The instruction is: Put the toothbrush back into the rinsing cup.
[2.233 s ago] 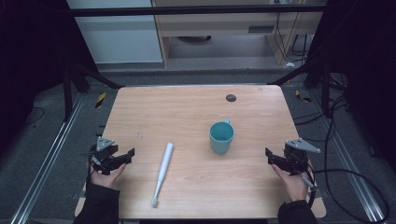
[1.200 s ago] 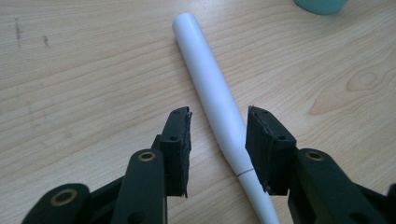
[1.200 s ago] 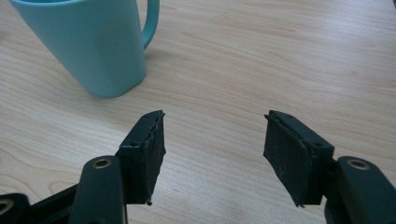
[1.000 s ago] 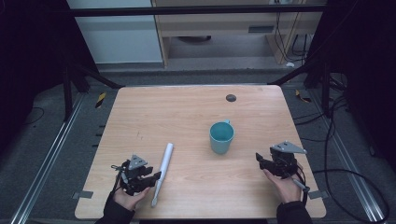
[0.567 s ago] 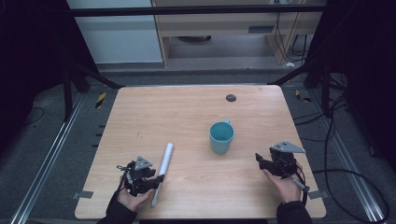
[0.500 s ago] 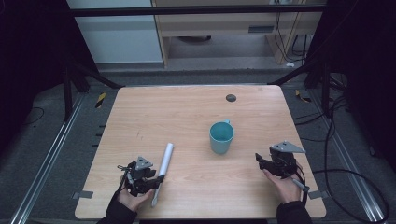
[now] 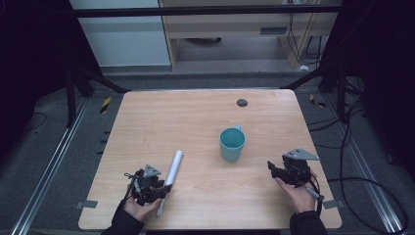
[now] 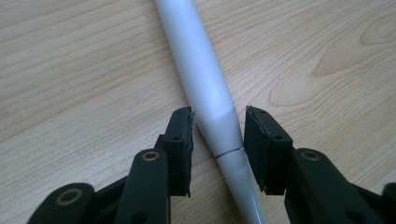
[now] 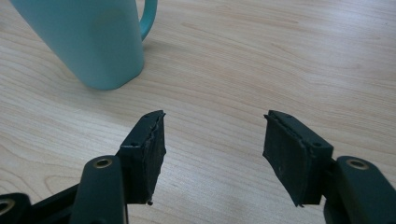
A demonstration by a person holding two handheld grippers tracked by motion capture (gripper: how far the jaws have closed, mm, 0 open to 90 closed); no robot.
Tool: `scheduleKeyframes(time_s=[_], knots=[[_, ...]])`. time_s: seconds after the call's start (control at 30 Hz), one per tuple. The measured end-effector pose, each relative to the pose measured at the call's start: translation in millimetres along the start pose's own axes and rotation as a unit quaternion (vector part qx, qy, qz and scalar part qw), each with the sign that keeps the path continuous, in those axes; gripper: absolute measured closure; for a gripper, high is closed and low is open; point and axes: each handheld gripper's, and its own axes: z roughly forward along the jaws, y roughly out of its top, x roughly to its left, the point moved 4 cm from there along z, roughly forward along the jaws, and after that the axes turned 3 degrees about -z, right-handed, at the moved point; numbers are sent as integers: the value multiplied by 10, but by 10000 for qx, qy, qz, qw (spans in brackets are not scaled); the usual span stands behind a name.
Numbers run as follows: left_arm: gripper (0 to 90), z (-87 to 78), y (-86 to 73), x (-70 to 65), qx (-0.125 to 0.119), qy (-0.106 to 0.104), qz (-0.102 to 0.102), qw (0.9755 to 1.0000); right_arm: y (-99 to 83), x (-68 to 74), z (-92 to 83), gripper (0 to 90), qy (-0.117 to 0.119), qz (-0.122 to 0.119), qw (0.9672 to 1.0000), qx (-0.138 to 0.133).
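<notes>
Left gripper view settles it: the left gripper (image 8: pixel 218 119) straddles the white stick (image 8: pixel 205 79) near its thin end, jaws squarely across its length. They have just been closing, with a sliver of gap left on one side (not yet a grip). The stick lies flat on the table (image 7: pixel 195 112) by the near left edge, pointing away. The right gripper (image 7: pixel 272 167) – jaws apart, empty – sits well off beside the cup (image 7: pixel 232 144).
</notes>
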Motion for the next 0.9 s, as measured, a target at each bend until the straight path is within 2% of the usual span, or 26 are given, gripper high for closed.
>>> scheduleKeyframes(time_s=[0.33, 0.6, 0.9], knots=[[660, -11, -6, 41, 54, 69, 18, 10000, -3, 0, 5, 384, 6, -11, 10000, 17], [694, -43, -3, 133, 72, 189, 2, 9998, -5, -5, 5, 385, -9, 12, 10000, 29], [687, -59, 5, 209, 63, 279, 14, 9996, -6, -8, 4, 386, -8, 12, 10000, 30]])
